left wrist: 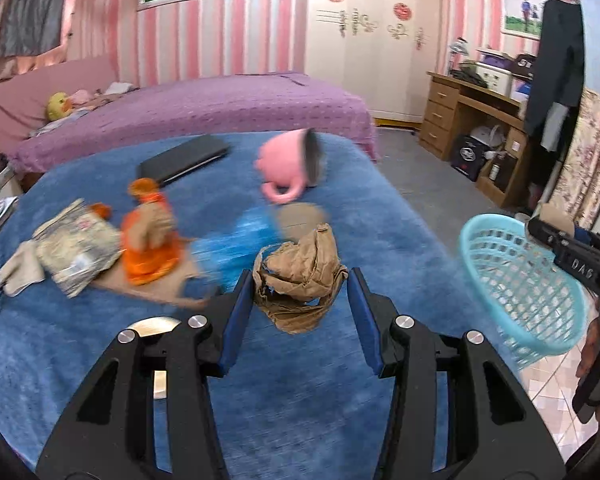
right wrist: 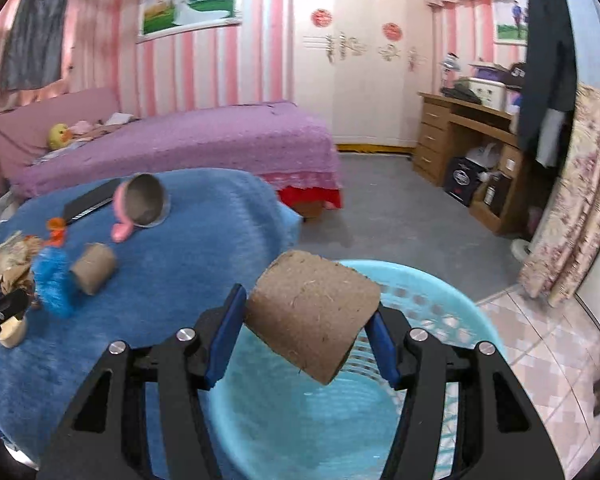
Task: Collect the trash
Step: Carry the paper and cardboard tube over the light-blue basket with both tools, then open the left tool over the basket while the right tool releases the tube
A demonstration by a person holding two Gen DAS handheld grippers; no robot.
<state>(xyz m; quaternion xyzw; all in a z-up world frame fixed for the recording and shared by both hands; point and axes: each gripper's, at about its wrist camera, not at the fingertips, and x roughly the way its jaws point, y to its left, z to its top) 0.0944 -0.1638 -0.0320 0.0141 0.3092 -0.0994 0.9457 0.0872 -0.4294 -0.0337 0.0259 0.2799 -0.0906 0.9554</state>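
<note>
My left gripper (left wrist: 300,286) is shut on a crumpled wad of brown paper (left wrist: 298,268), held just above the blue blanket (left wrist: 100,360). The right wrist view shows my right gripper (right wrist: 308,310) shut on a flattened brown cardboard tube (right wrist: 312,320), which hangs over the light-blue plastic basket (right wrist: 440,312). That basket (left wrist: 520,280) also appears at the right of the left wrist view, with the right gripper (left wrist: 542,226) at its far rim. On the blanket lie an orange wrapper (left wrist: 150,248), a blue wrapper (left wrist: 236,248), a cardboard roll (right wrist: 94,268) and a crumpled printed bag (left wrist: 76,252).
A pink mug (left wrist: 288,164) lies on its side beside a dark flat case (left wrist: 184,158) at the back of the blanket. Behind is a purple bed (right wrist: 180,148); a wooden desk (right wrist: 460,136) and hanging clothes stand at the right. Grey and tiled floor lies around the basket.
</note>
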